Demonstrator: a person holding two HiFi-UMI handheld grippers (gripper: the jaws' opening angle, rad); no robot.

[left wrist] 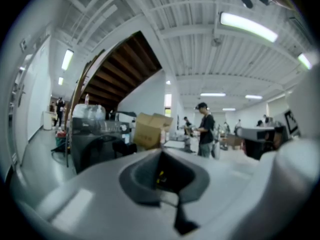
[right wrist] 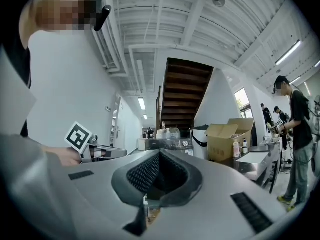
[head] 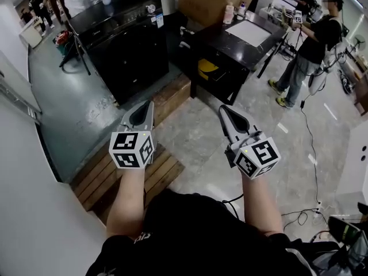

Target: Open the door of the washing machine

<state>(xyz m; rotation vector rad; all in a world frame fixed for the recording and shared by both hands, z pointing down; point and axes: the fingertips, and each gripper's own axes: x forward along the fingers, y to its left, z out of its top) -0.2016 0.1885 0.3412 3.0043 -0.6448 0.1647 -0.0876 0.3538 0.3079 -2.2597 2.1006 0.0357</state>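
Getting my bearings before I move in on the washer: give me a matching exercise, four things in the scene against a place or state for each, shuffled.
Things:
1. washing machine
2. cardboard box
3. wooden platform
4. left gripper

Descriptions:
A. jaws shut, nothing between them
B. slatted, on the floor nearest the person
C. black, standing ahead on the left
D. brown, flaps open, beyond the black table

Pairs: 1-C; 2-D; 3-B; 4-A
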